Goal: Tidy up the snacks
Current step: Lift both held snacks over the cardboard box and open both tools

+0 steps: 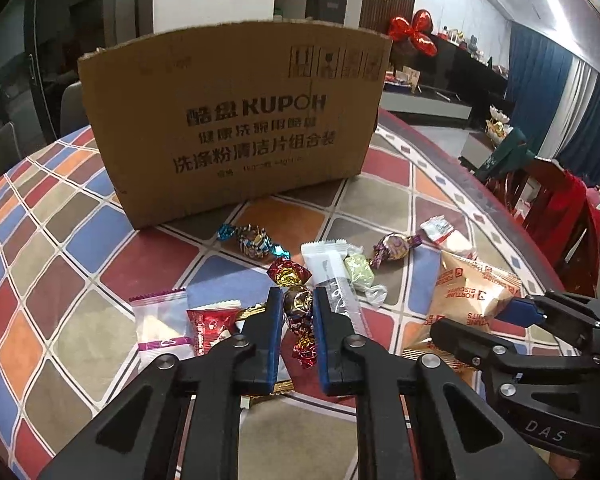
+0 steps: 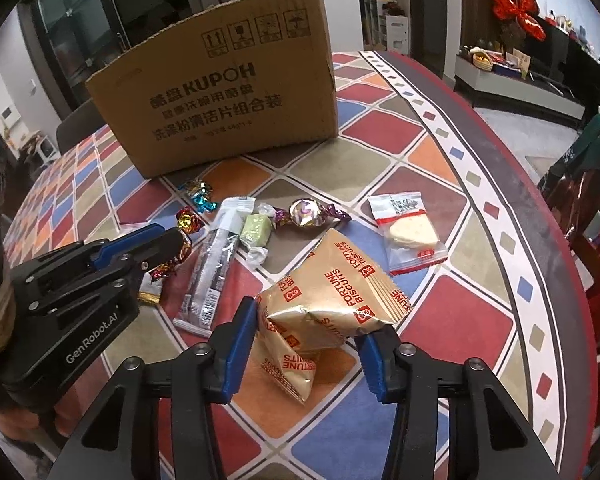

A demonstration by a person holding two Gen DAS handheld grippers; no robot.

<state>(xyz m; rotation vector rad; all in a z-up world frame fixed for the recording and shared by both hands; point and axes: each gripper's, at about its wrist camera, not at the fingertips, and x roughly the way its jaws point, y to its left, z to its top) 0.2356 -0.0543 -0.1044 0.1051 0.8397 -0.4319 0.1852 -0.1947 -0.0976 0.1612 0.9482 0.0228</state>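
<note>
My left gripper (image 1: 298, 300) is shut on a red-and-gold foil candy (image 1: 300, 320) lying on the tiled tablecloth; in the right wrist view the left gripper (image 2: 176, 246) sits at the left with the candy's tail poking out below it. My right gripper (image 2: 310, 330) pinches a golden Fortune Biscuits packet (image 2: 332, 284), dented between the blue pads, with a second such packet (image 2: 288, 364) under it. From the left wrist view the right gripper (image 1: 476, 320) grips that packet (image 1: 472, 292) at the right. An open cardboard box (image 1: 236, 120) stands behind the snacks.
Loose on the table are a blue foil candy (image 1: 252, 240), a second red-gold candy (image 1: 288, 274), a white stick sachet (image 1: 332, 276), a green candy (image 1: 358, 274), a purple candy (image 1: 396, 248), a clear cracker packet (image 2: 408, 236), a pink-edged packet (image 1: 162, 324) and a red packet (image 1: 210, 328). The round table's edge (image 2: 512, 184) curves at the right.
</note>
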